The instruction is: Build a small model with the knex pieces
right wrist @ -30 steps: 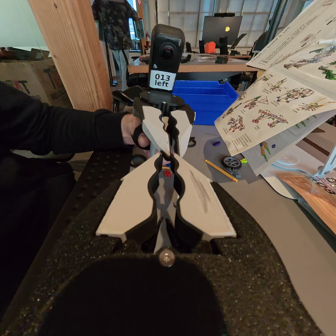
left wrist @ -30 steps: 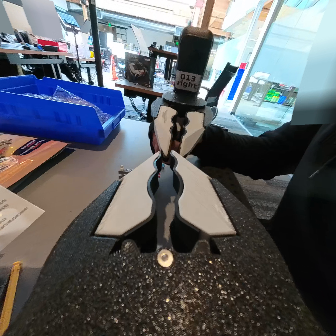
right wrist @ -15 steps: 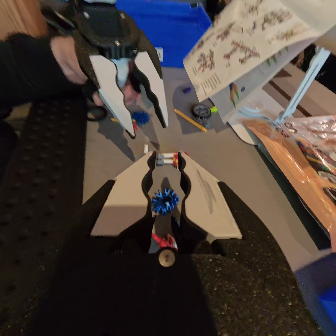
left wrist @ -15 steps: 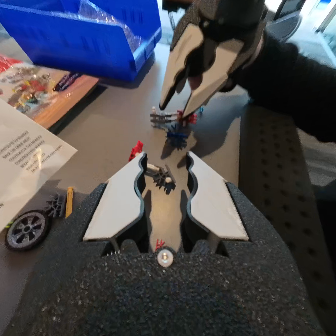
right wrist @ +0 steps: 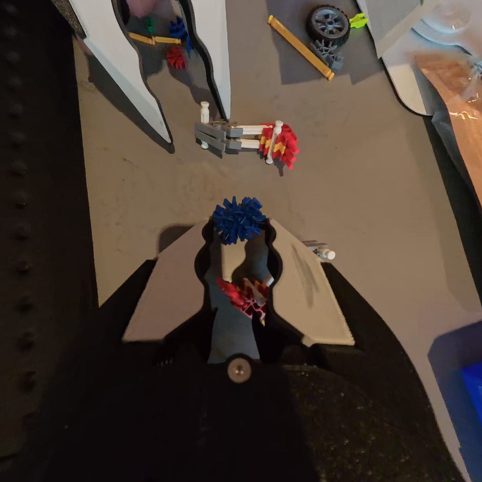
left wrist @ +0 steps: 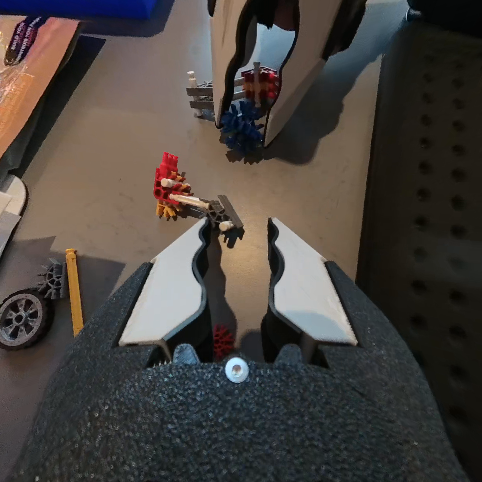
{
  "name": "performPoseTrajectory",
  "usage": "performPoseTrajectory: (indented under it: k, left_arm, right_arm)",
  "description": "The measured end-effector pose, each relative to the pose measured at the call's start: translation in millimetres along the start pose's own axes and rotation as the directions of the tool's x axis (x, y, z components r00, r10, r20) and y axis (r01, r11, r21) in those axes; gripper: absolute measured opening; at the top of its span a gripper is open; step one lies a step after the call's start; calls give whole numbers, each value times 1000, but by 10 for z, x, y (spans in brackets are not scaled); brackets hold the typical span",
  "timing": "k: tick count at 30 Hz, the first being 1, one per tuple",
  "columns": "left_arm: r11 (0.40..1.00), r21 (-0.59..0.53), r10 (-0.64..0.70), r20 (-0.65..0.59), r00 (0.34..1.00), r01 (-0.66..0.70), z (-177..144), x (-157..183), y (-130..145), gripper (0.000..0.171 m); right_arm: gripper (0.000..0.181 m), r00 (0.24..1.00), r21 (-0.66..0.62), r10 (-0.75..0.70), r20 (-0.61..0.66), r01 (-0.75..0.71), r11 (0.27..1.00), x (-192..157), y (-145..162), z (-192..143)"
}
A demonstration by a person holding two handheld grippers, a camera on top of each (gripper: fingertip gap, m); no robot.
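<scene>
Worktop (left wrist: 300,182), grey and scattered with toy building pieces, fills the left wrist view. The left gripper (left wrist: 238,224) hovers low with its fingers spread apart and nothing between them; its left fingertip is just beside the grey end of a small assembly (left wrist: 193,199) of red and yellow connectors on white rods. A dark red connector (left wrist: 223,341) lies under the gripper near its base. To the left sit a grey wheel (left wrist: 22,320), a grey connector (left wrist: 53,280) and a yellow rod (left wrist: 73,289). Farther off, the right gripper (left wrist: 243,135) points down with a blue spiky connector (left wrist: 241,127) between its tips, in front of a 2nd assembly (left wrist: 250,87) of grey, white and red parts. In the right wrist view, the right gripper (right wrist: 238,221) has its fingers part open around the blue spiky connector (right wrist: 237,220), which sits at the very tips; whether they press it or only flank it I cannot tell. The 2nd assembly (right wrist: 246,294) shows beneath the fingers, and the 1st one (right wrist: 247,139) lies ahead beside the left gripper (right wrist: 198,127). The risk, as I judge it: a tip-only hold on a spiky, round piece could let it roll or pop free, and the left fingertip could nudge the light assembly aside.
</scene>
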State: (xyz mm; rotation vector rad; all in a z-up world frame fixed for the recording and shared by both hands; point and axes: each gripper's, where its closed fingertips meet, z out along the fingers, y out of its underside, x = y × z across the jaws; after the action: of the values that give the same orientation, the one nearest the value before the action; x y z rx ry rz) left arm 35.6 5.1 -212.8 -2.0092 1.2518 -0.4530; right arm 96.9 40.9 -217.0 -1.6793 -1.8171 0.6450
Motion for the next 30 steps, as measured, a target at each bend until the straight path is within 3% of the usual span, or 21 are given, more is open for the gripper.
performPoseTrajectory:
  k: [3,8,13,15,19,24,30]
  left_arm:
    - [1000,11,12,18,1000,-12,-23,-13,-14,43]
    - [995,98,-25,36,999,21,-169,-70,-102,44]
    - [979,203,-41,38,998,32,-304,-114,-208,40]
    - [967,243,-76,-17,997,78,-326,-72,-277,38]
    - [941,291,-149,-114,982,176,-336,-5,-376,45]
    - [916,309,-234,-101,967,254,-298,-93,-391,53]
    - [891,345,-251,-169,953,296,-366,-37,-433,48]
  right_arm:
    - [39,1000,45,-13,4,12,999,-16,-84,-19]
    - [39,994,230,-100,-32,105,967,-102,-472,-118]
    - [39,981,232,-178,-82,192,953,-188,-603,61]
    - [39,967,242,-218,-135,245,939,-201,-687,102]
    - [39,891,170,-326,-318,392,904,-113,-792,124]
    - [38,738,60,-445,-508,545,836,-71,-924,79]
    - [38,624,-20,-542,-563,646,763,-141,-983,40]
